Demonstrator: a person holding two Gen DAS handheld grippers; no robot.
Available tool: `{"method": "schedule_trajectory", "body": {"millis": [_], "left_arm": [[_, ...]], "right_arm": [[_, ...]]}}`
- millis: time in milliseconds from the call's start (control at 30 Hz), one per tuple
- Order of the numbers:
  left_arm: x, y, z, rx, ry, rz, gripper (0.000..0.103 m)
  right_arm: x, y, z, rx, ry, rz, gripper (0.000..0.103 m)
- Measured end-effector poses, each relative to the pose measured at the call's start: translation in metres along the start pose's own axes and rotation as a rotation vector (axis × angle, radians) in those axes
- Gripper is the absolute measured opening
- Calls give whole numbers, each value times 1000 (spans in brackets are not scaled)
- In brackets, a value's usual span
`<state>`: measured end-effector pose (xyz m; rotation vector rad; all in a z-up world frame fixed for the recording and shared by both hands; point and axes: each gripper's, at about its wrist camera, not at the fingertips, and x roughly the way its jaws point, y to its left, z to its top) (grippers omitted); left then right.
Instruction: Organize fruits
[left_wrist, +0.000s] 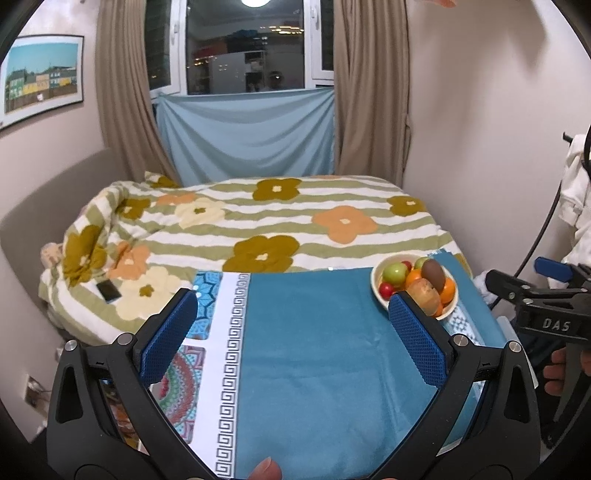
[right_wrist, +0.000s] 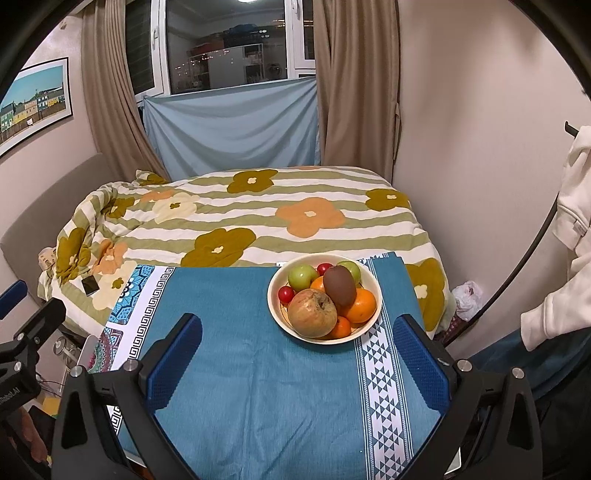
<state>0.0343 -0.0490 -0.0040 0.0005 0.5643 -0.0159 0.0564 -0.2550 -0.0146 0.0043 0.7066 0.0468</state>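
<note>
Your fruits all sit piled in the bowl near the table's far right corner, so either nothing has begun or the gathering is done; you cannot tell which from here. No fruit lies loose on the cloth.

Both tools are spread wide and carry nothing: the left tool hangs over the table's middle, the right tool just short of the bowl.

The bowl is smooth, cream and round. The apple looks dull and blotchy, the kiwi matte brown and egg-shaped, the oranges glossy. The cloth is woven, lightly creased.
</note>
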Motion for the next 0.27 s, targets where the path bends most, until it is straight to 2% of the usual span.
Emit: {"method": "schedule_trajectory", "body": {"millis": [100,267], "left_arm": [[3,1,0,-9,3,-13,103],[3,1,1,-4,-16,10,103]], "right_arm": [[1,0,0,-1,3,3,103],[4,1,0,-1,7,4,103]]}}
